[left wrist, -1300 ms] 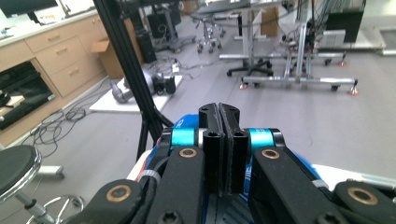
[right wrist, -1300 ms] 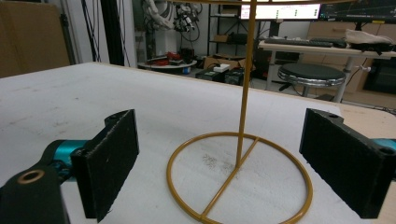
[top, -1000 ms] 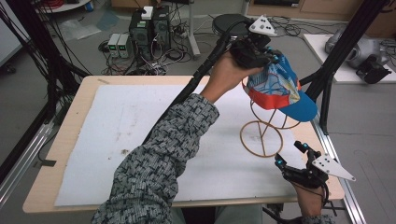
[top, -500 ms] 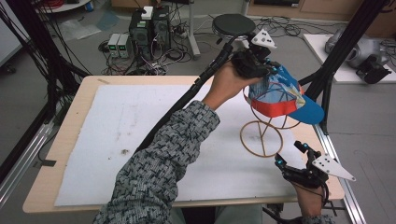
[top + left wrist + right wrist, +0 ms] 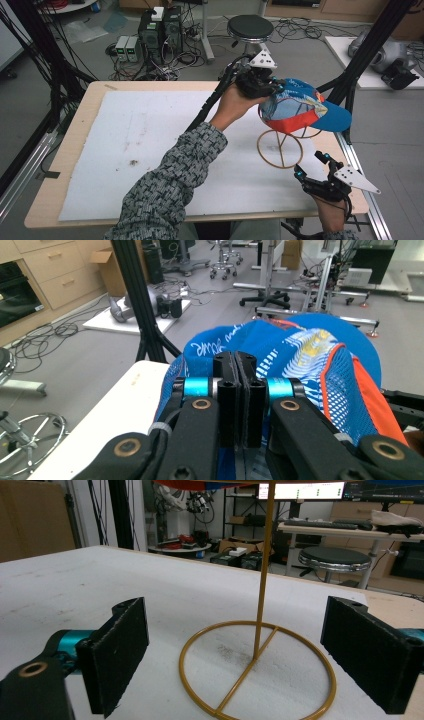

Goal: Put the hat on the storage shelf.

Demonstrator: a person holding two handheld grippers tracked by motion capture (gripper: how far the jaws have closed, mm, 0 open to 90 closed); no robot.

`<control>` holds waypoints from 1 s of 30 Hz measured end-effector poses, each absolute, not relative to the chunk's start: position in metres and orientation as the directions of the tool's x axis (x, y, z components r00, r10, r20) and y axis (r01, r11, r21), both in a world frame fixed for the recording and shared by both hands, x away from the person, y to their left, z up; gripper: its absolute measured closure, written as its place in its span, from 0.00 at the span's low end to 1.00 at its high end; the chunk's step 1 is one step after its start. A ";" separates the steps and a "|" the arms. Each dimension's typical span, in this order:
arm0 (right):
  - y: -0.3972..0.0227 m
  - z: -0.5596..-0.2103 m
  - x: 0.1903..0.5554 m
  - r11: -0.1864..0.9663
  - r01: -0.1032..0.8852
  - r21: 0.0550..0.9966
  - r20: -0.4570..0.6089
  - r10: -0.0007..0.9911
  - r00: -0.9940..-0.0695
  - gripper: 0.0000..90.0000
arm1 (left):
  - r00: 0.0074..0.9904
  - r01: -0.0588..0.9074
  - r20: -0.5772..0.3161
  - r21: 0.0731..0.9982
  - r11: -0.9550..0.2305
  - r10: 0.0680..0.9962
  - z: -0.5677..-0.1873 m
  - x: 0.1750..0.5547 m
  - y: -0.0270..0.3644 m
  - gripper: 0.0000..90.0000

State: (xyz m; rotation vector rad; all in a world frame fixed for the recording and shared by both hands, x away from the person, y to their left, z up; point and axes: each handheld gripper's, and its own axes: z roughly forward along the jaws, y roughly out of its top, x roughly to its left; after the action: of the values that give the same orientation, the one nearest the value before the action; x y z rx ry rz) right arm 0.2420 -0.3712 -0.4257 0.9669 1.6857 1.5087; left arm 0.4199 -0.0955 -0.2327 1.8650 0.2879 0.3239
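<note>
From above, the left tool [image 5: 260, 85] grips the back of the blue and orange cap [image 5: 300, 107], which sits atop the gold wire stand [image 5: 280, 147] near the surface's [image 5: 150, 150] right edge. The left gripper view shows its jaws pressed together on the cap fabric [image 5: 300, 360]. The right gripper view shows the right tool [image 5: 235, 650], jaws wide apart, facing the stand's ring base [image 5: 257, 667].

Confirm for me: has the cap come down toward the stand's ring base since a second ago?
Yes. The cap, pinched by the left gripper, has sunk toward the ring base of the gold stand.
</note>
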 end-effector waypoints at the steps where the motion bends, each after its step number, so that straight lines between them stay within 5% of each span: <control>1: -0.371 -0.426 0.242 0.060 0.093 0.994 -0.006 0.865 -0.502 0.12 | 0.931 0.038 0.075 0.954 -0.299 0.356 -0.235 0.419 -0.095 0.98; 30: -0.371 -0.426 0.241 0.058 0.094 0.994 -0.003 0.864 -0.504 0.12 | 0.941 0.048 0.020 0.980 -0.191 0.338 -0.265 0.418 -0.108 0.97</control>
State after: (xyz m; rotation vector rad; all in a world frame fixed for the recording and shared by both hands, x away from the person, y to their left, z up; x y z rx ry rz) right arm 0.2415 -0.3715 -0.4257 0.9677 1.6886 1.5086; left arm 0.4179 -0.1084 -0.2651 1.7514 0.2906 0.2675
